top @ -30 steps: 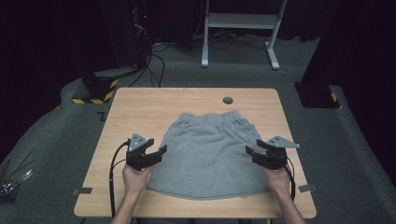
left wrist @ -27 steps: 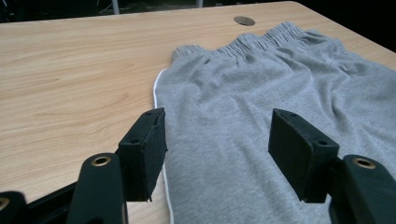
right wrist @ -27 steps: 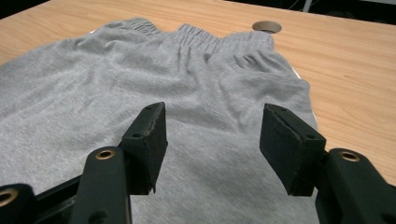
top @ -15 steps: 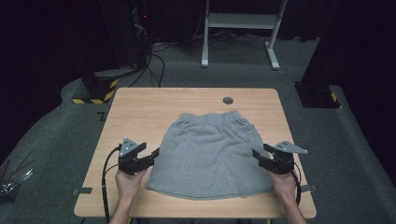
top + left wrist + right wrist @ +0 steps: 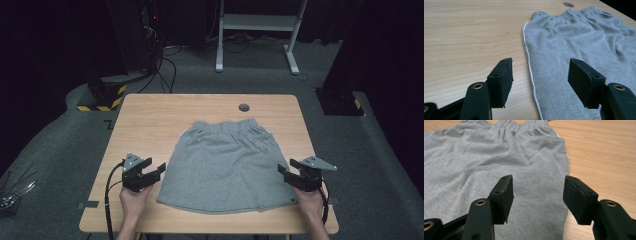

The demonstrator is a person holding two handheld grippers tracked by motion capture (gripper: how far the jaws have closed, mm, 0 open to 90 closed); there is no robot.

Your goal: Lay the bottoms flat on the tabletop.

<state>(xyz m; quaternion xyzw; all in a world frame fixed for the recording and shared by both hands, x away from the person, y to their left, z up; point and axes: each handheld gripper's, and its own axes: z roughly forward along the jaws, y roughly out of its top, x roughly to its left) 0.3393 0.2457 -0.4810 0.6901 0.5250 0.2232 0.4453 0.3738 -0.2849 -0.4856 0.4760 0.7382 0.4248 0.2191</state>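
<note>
Grey shorts [image 5: 225,162] lie flat in the middle of the wooden table [image 5: 150,120], elastic waistband toward the far side. A thin white stripe runs down their side seam [image 5: 530,67]. My left gripper [image 5: 159,170] stands open at the shorts' left edge, low over the table; in the left gripper view the seam passes between its jaws [image 5: 540,83]. At the shorts' right edge my right gripper [image 5: 281,172] is open as well, its jaws straddling the grey cloth [image 5: 524,170] and the edge [image 5: 537,200]. Neither holds anything.
A small dark round disc [image 5: 244,107] sits in the table near its far edge. Bare wood lies to the left and right of the shorts. Beyond the table stand a white frame [image 5: 260,30] and dark equipment with cables [image 5: 150,50].
Both grippers have moved back toward the near edge, along the shorts' sides to the lower corners. They stay open. The shorts have not moved.
</note>
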